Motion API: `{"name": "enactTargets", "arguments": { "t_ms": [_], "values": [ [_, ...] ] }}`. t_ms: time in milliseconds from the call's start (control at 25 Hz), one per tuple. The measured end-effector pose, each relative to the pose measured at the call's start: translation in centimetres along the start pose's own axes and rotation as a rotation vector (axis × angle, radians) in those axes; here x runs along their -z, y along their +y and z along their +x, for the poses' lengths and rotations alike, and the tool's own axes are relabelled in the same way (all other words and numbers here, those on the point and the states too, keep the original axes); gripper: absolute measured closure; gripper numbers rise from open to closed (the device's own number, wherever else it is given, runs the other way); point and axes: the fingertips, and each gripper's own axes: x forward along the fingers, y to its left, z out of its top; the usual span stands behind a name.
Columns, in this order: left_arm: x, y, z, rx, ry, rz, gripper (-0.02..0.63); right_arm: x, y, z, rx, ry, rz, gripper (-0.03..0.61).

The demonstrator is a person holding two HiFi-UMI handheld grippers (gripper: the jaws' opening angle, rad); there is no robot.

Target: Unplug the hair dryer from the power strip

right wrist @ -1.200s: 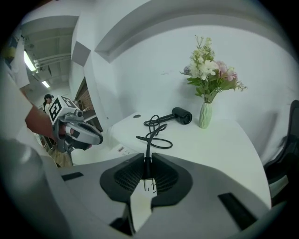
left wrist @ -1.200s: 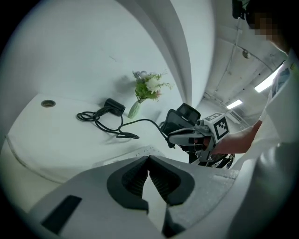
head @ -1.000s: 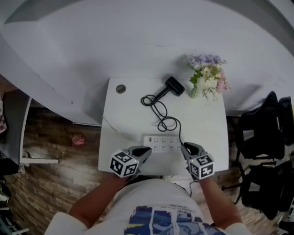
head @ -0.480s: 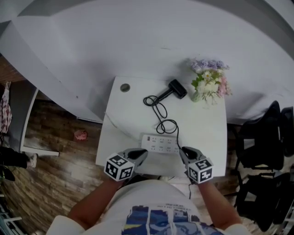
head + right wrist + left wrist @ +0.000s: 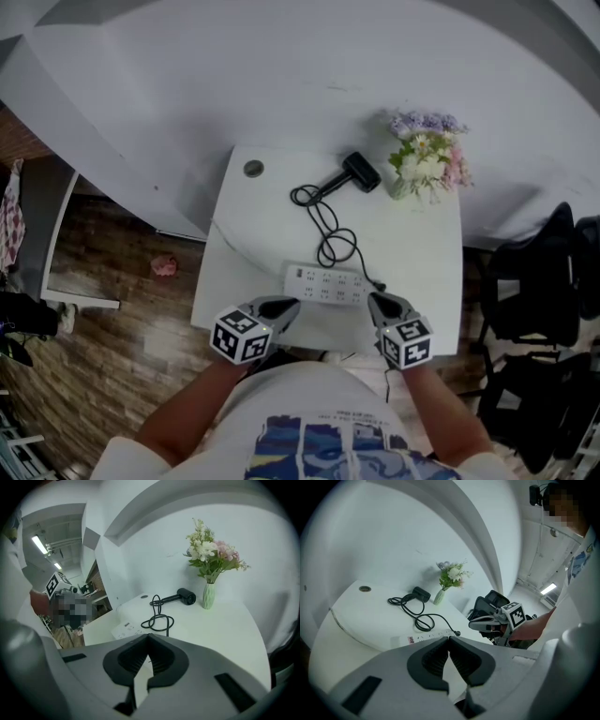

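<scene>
Left gripper [image 5: 289, 304]: clenched shut, tips pressed together, nothing in between. Hangs low over the near edge of the table [image 5: 422, 253], close to the left end of the strip [image 5: 328, 284].

Right gripper [image 5: 377, 302]: also clenched shut and empty, near the strip's right end, just beside the tip of the cord [image 5: 325, 222].

Strip: white, flat on the table near the front edge, between the two grippers.

Cord: black, in loops from the dryer [image 5: 360, 172] down to the strip's right end. Cannot tell whether the plug [image 5: 379, 286] sits in a socket or just lies beside the strip.

Dryer: black, on its side at the far part of the table, well apart from both grippers. Just right of it, a vase [image 5: 400, 190] with flowers [image 5: 427, 150]. At the far left corner, a small round hole [image 5: 253, 169].
</scene>
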Motion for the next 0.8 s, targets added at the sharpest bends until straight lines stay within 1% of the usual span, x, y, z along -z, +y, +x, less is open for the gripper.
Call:
{"name": "enactTargets", "arguments": {
  "t_ms": [560,800],
  "values": [
    [0.0,-0.4,0.7,0.012,0.005,0.004,0.607,0.6,1.2,-0.5,-0.038,0.005,0.0,0.581],
    [0.2,-0.6,0.9,0.009,0.009,0.003,0.607,0.8,1.2,-0.7,-0.042,0.004,0.002,0.581]
  ]
}}
